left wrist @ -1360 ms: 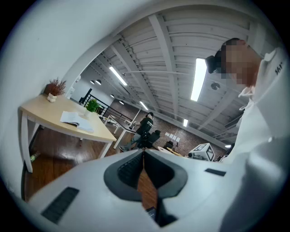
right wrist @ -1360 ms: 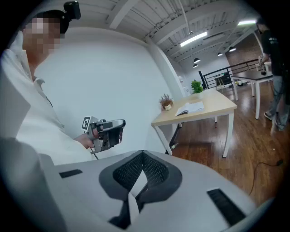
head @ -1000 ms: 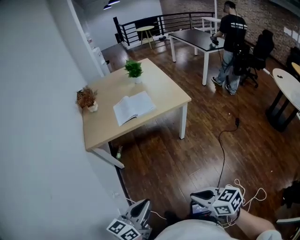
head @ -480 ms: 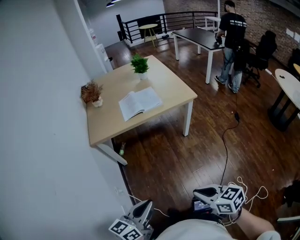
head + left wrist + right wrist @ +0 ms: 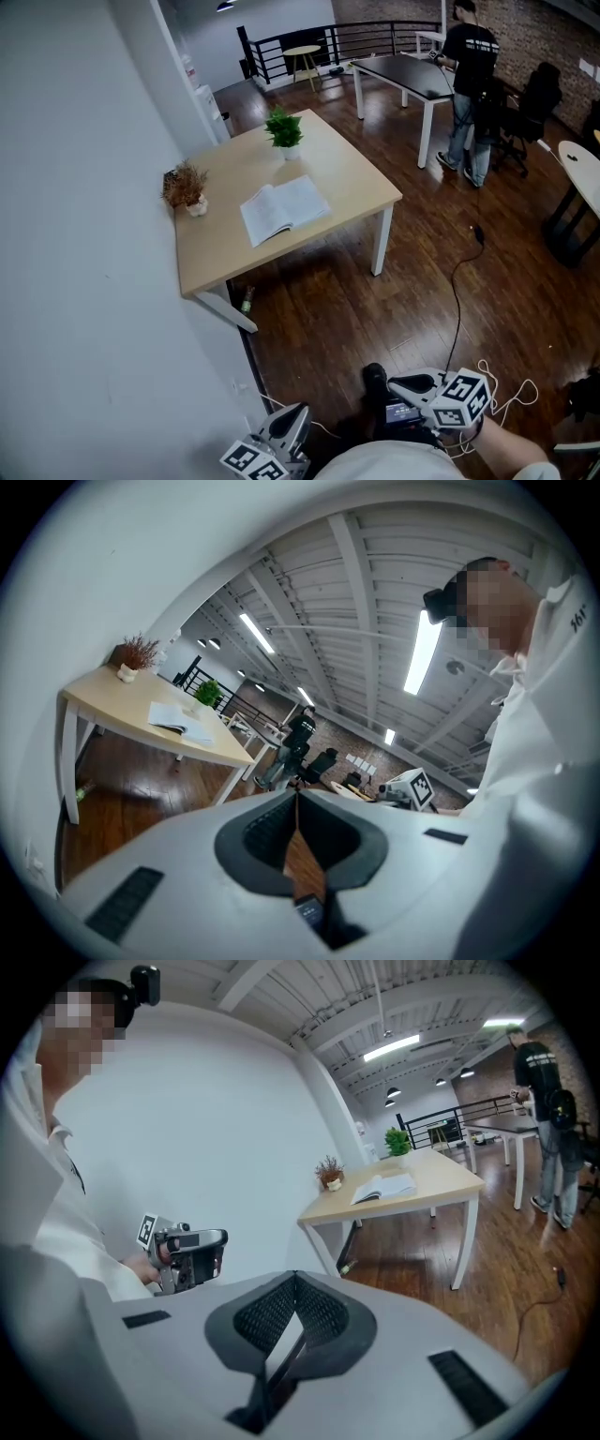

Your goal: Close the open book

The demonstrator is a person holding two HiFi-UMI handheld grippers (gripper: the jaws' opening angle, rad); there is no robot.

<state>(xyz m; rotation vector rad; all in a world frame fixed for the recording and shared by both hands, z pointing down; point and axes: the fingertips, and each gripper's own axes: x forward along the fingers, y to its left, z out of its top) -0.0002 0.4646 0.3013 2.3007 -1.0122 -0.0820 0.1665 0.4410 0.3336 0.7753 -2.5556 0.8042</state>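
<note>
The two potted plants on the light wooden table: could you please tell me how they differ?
The green plant has fresh, leafy foliage; the dried plant is a brownish, twiggy tuft. The green plant stands near the table's far corner, away from the wall; the dried plant sits right beside the white wall. Both stand upright in small pale pots, apart from the open book.

left gripper (image 5: 287, 420) — cropped below, book (image 5: 284, 210) print — illegible

All views far — book (image 5: 285, 210) shared
</note>
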